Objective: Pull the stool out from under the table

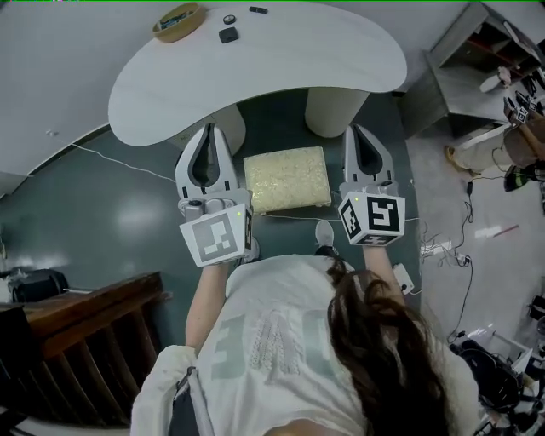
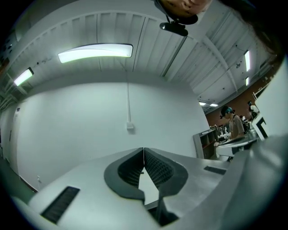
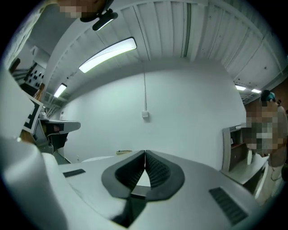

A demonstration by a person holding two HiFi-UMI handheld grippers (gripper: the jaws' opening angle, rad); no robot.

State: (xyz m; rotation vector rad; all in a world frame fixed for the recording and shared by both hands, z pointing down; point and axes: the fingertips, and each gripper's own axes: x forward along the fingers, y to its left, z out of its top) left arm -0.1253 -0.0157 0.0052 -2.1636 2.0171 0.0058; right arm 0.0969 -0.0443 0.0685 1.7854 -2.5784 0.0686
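The stool (image 1: 287, 179), with a square cream cushion, stands on the dark floor just in front of the white curved table (image 1: 255, 68), between the table's two pedestal legs. In the head view my left gripper (image 1: 209, 129) is held to the stool's left and my right gripper (image 1: 358, 129) to its right, both pointing toward the table. The left gripper (image 2: 143, 150) has its jaws closed together with nothing between them, facing a white wall. The right gripper (image 3: 145, 153) is shut and empty too. Neither gripper view shows the stool.
A shallow bowl (image 1: 179, 21) and a small black object (image 1: 228, 35) lie on the tabletop. A dark wooden piece of furniture (image 1: 94, 332) stands at the lower left. A grey shelf unit (image 1: 477, 77) and cables with a power strip (image 1: 434, 249) are on the right.
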